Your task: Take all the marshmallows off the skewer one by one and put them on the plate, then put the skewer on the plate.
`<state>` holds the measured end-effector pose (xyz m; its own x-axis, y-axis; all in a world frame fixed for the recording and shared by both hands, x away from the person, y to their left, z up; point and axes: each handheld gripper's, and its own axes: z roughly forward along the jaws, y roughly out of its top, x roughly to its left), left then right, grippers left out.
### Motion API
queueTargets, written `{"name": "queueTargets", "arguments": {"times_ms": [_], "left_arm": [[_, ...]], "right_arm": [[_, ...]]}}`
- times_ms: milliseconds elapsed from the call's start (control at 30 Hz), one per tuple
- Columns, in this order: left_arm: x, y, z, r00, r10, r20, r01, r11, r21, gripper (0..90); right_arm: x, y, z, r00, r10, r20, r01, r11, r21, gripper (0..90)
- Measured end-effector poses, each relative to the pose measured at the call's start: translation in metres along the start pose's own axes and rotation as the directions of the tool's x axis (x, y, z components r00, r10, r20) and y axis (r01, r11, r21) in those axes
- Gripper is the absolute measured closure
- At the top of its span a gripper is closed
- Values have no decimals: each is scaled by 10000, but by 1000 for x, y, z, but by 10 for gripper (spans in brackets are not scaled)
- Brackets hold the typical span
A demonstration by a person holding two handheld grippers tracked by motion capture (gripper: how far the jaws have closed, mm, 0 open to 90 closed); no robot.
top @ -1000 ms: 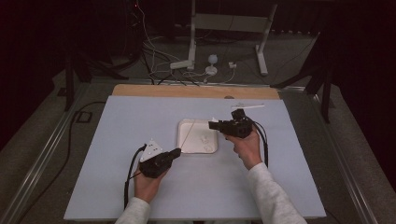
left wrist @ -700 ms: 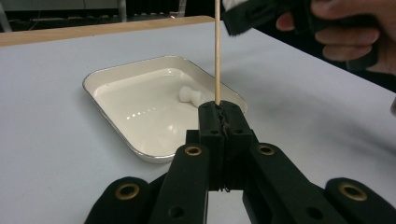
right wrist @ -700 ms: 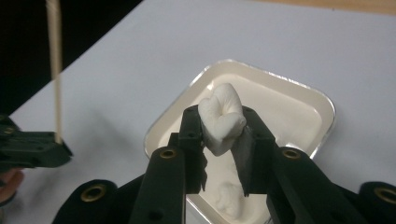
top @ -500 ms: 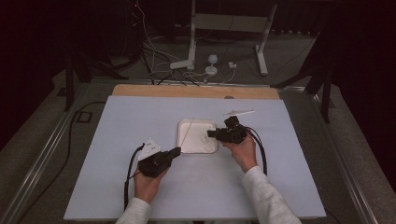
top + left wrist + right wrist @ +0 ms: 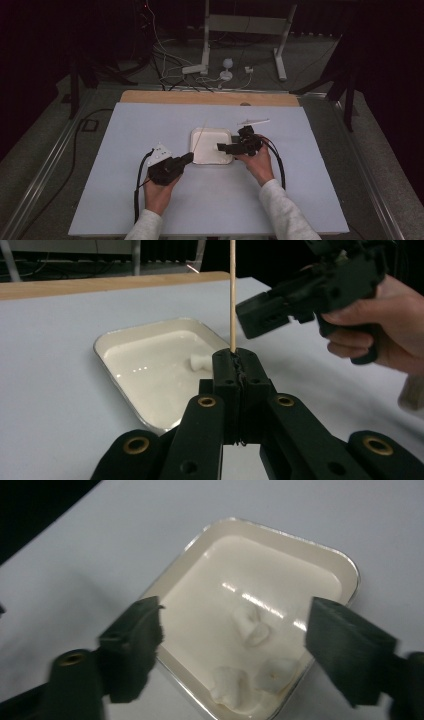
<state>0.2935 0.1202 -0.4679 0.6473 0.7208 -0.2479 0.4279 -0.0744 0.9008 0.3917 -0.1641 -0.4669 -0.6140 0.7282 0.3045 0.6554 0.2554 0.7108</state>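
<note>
A white square tray [image 5: 202, 134] lies at mid-table. It holds white marshmallow pieces [image 5: 252, 625], one of them [image 5: 200, 361] in the left gripper view. My left gripper [image 5: 187, 158] is at the tray's near-left corner, shut on a thin wooden skewer [image 5: 232, 290] that stands up from its jaws [image 5: 235, 357]. The skewer [image 5: 200, 136] leans over the tray. My right gripper [image 5: 220, 147] hovers at the tray's right edge, and its fingers [image 5: 235, 620] are open wide above the marshmallows with nothing between them.
A thin white stick-like item [image 5: 253, 121] lies on the pale blue table cover [image 5: 125, 130] beyond the right hand. A wooden strip [image 5: 210, 98] runs along the far edge. Cables and stand legs [image 5: 205, 65] are on the floor behind.
My right gripper has come nearer and to the left, from beyond the tray's right side to over its right edge. The left gripper has barely moved and still holds the skewer.
</note>
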Motion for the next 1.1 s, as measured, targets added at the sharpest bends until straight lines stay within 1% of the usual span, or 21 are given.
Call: {"name": "queueTargets", "arguments": {"times_ms": [33,100,233,300,333,433,500,567,667,800,967,1100], "left_arm": [[0,2,0,10000,-58,-22,58,10000,-30,900],[1,6,2,9999,-123,-41,123,9999,-57,900],[2,13,6,9994,-343,-91,343,9994,-44,900],[2,16,8,9993,-354,-102,354,9994,-23,900],[2,18,10,9993,-354,-102,354,9994,-28,900],[3,22,14,9992,-395,-116,395,9992,15,900],[4,24,16,9988,-473,-131,474,9989,37,900],[5,27,18,9984,-550,-124,551,9985,51,900],[6,29,23,9978,-640,-180,643,9978,150,900],[7,30,28,9967,-777,-242,781,9968,176,900],[8,31,35,9946,-959,-390,968,9950,242,900],[10,31,40,9936,-1039,-451,1053,9940,293,900]], "right_arm": [[2,0,-2,10000,-62,49,62,9999,-138,153],[6,-1,-7,9997,-221,49,223,9991,-371,141],[11,-4,-14,9981,-556,-270,533,9954,-797,88],[13,-6,-15,9970,-644,-424,600,9933,-988,42],[13,-7,-16,9963,-673,-537,616,9928,-1026,27],[13,-11,-17,9958,-736,-538,680,9927,-994,0],[12,-13,-19,9966,-724,-396,680,9923,-1036,0],[11,-14,-22,9969,-667,-419,618,9921,-1090,0],[11,-16,-28,9962,-710,-501,651,9917,-1110,0],[11,-20,-37,9950,-836,-553,761,9891,-1262,0],[10,-27,-49,9949,-875,-500,796,9866,-1422,0],[7,-36,-58,9944,-964,-434,871,9797,-1806,0]]}}
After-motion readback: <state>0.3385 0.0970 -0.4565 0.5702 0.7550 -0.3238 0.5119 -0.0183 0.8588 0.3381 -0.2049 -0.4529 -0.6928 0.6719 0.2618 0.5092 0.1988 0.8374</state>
